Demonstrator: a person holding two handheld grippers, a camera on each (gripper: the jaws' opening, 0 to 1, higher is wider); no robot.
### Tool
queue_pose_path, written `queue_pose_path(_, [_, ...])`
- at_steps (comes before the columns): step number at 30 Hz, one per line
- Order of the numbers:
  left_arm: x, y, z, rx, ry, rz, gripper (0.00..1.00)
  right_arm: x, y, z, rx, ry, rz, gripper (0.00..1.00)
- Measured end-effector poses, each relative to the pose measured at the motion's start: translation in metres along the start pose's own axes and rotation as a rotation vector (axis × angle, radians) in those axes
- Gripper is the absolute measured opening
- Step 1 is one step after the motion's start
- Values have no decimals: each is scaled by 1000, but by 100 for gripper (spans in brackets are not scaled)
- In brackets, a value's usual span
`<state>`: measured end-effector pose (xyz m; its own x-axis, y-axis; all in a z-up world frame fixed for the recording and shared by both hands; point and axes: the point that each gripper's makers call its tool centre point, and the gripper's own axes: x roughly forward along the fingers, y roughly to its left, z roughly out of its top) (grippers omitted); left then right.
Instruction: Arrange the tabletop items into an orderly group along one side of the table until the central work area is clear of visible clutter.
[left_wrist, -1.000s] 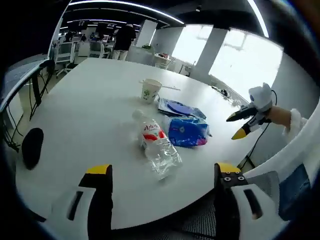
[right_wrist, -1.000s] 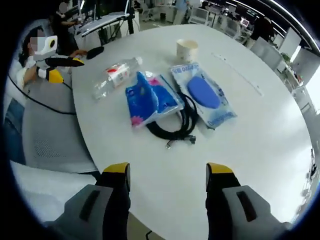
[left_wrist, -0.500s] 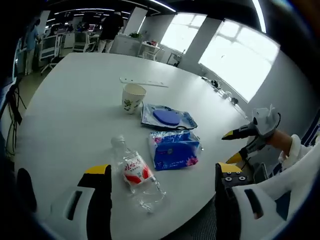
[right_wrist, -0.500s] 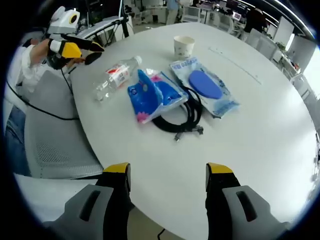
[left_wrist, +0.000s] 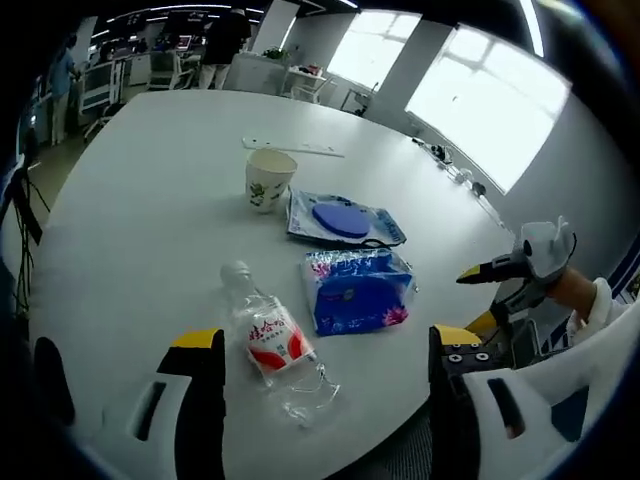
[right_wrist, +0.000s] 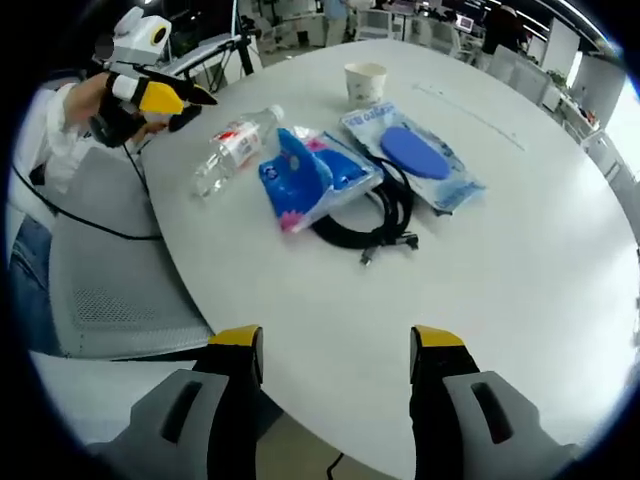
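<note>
Both claws hang open, holding nothing. The bottle (left_wrist: 277, 342) lies on its side near the desk (left_wrist: 140, 200) edge — a careless nudge could roll it off.

On the white table (left_wrist: 130, 200), the clear bottle (left_wrist: 273, 340) has a red and white label. Beside it lies a blue pack (left_wrist: 355, 290) with pink marks, and near this a black cable (right_wrist: 375, 215).
</note>
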<state>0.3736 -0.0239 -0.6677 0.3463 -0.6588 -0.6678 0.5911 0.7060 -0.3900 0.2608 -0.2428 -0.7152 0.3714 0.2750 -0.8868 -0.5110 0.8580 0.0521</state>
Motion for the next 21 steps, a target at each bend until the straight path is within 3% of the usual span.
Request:
queue_pose_path(8, [10, 11, -14, -36, 33, 35, 84, -2, 4, 2, -3, -12, 2, 57])
queue_pose_path(15, [29, 19, -24, -96, 60, 64, 79, 1, 16, 7, 119, -83, 53, 55])
queue_pose_path(21, [42, 22, -29, -86, 72, 101, 81, -1, 19, 7, 127, -98, 47, 53])
